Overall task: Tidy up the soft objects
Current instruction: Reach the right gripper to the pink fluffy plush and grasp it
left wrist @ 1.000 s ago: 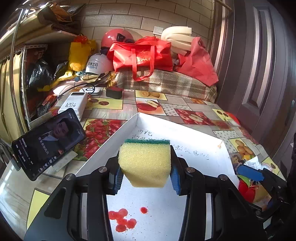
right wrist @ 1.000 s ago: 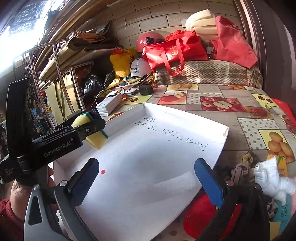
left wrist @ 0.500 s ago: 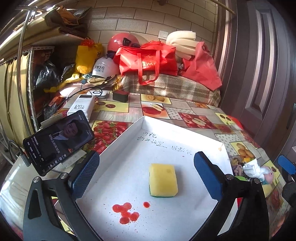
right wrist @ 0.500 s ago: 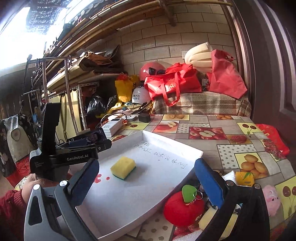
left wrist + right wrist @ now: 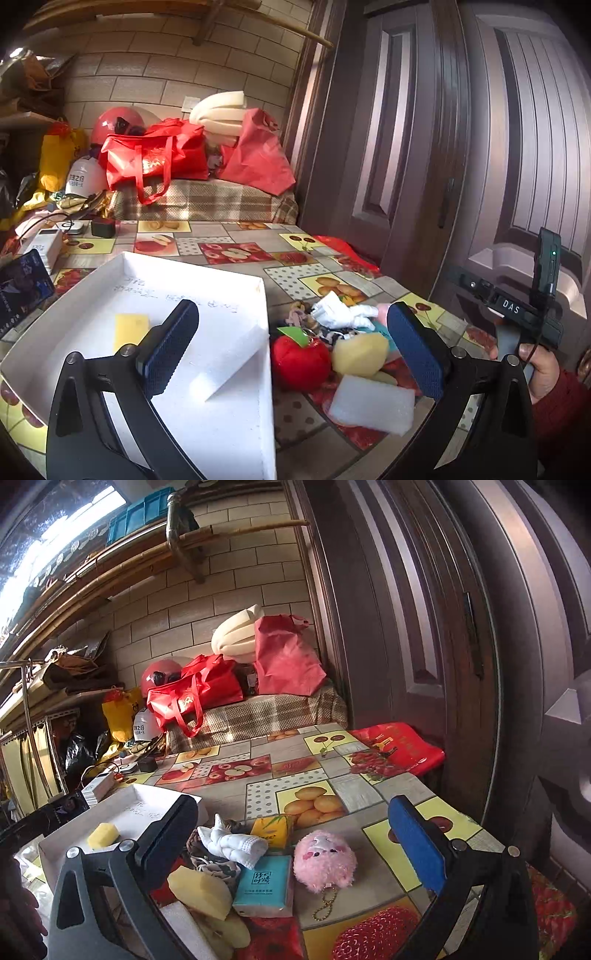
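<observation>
A yellow sponge point(image 5: 130, 328) lies in the white tray point(image 5: 110, 273); it also shows in the right wrist view point(image 5: 103, 835). A pile of soft things sits right of the tray: a red plush apple point(image 5: 300, 360), a yellow foam piece point(image 5: 360, 354), a white foam block point(image 5: 371, 408), a white towel toy point(image 5: 341, 314). The right wrist view shows a pink plush point(image 5: 325, 860), a teal tissue pack point(image 5: 264, 886) and the towel toy point(image 5: 232, 843). My left gripper point(image 5: 291, 350) is open and empty above the apple. My right gripper point(image 5: 291, 845) is open and empty over the pile.
A fruit-print cloth point(image 5: 291, 768) covers the table. A phone point(image 5: 22, 291) and a power bank point(image 5: 42, 243) sit left of the tray. Red bags point(image 5: 155, 158) and helmets line the back. A dark door point(image 5: 498, 147) stands on the right.
My left gripper let go of the yellow sponge in the tray, then swung right towards the pile. My right gripper also turned right, over the pile.
</observation>
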Tool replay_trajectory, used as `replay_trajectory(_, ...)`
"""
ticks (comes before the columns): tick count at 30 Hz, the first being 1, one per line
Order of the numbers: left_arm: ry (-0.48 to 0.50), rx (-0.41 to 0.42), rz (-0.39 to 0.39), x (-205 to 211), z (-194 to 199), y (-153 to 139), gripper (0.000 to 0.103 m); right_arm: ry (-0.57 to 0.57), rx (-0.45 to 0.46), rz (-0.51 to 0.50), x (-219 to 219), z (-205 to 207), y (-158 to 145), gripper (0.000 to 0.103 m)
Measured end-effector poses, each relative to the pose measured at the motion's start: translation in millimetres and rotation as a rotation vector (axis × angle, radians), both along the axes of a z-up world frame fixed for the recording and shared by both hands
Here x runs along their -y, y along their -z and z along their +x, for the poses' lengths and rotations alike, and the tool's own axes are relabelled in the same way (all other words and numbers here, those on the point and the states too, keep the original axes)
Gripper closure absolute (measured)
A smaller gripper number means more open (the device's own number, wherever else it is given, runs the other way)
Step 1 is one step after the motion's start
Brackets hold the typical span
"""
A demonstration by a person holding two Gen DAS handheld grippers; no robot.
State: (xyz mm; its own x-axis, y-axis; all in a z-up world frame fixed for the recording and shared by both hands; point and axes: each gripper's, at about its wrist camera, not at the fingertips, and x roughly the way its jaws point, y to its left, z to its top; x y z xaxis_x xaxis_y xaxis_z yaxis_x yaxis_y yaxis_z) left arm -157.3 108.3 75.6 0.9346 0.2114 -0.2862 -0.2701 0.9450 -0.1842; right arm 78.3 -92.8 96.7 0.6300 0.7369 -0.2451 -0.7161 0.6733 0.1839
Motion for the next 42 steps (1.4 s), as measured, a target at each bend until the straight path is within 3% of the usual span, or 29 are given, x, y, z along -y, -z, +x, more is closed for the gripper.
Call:
replay_trajectory(2, 0.092, -0.114, 0.009, 19.5, 21.4, 11.2, 0.0, 0.041, -0.067, 0.009, 13.5, 11.9, 14.8, 0.0)
replay_trajectory(4, 0.159, -0.223, 0.025, 37.3, 40.2, 22.9, 0.0, 0.059, -0.188, 0.021, 22.0, 30.3, 23.4, 0.0)
replay_trajectory(6, 0.184, -0.287, 0.057, 49.9, 52.0, 27.0, 0.0, 0.052, -0.28, 0.05, 32.2, 43.2, 31.2, 0.0)
replay_trajectory(10, 0.241, -0.401, 0.061, 58.3, 70.7, 40.4, 0.0, 0.054, -0.391, -0.081, 22.2, 57.2, 46.8, 0.0)
replay_trajectory(13, 0.28, -0.469, 0.041, 60.1, 80.4, 51.3, 0.0, 0.015, -0.369, -0.169, 2.7, 56.1, 47.4, 0.0)
replay_trajectory(16, 0.299, -0.526, 0.045, 65.2, 91.6, 59.5, 0.0, 0.04, -0.244, -0.261, -21.5, 58.2, 40.9, 0.0)
replay_trajectory(18, 0.297, -0.545, 0.064, 69.6, 97.0, 62.4, 0.001, 0.048, -0.214, -0.321, -39.3, 66.2, 43.6, 0.0)
replay_trajectory(22, 0.31, -0.574, 0.085, 75.6, 101.6, 66.7, 0.001, -0.012, -0.333, -0.351, -59.4, 85.1, 63.6, 0.005)
replay_trajectory(25, 0.323, -0.598, 0.073, 74.9, 104.5, 70.5, 0.012, -0.044, -0.391, -0.379, -65.4, 90.8, 71.9, 0.031)
replay_trajectory(27, 0.327, -0.612, 0.069, 75.1, 106.5, 72.8, 0.012, -0.067, -0.394, -0.368, -63.7, 88.0, 71.2, 0.04)
replay_trajectory(28, 0.327, -0.621, 0.069, 75.4, 107.4, 74.1, 0.012, -0.085, -0.397, -0.369, -65.3, 86.9, 70.8, 0.051)
replay_trajectory(35, 0.326, -0.574, 0.068, 74.5, 101.2, 67.8, 0.014, -0.055, -0.376, -0.3, -51.9, 85.8, 62.9, 0.052)
replay_trajectory(39, 0.306, -0.463, 0.055, 68.5, 85.6, 53.0, 0.014, -0.009, -0.322, -0.191, -32.9, 80.0, 50.1, 0.052)
replay_trajectory(42, 0.258, -0.335, 0.061, 62.3, 68.0, 38.0, 0.014, 0.025, -0.245, -0.12, -20.5, 68.2, 38.5, 0.052)
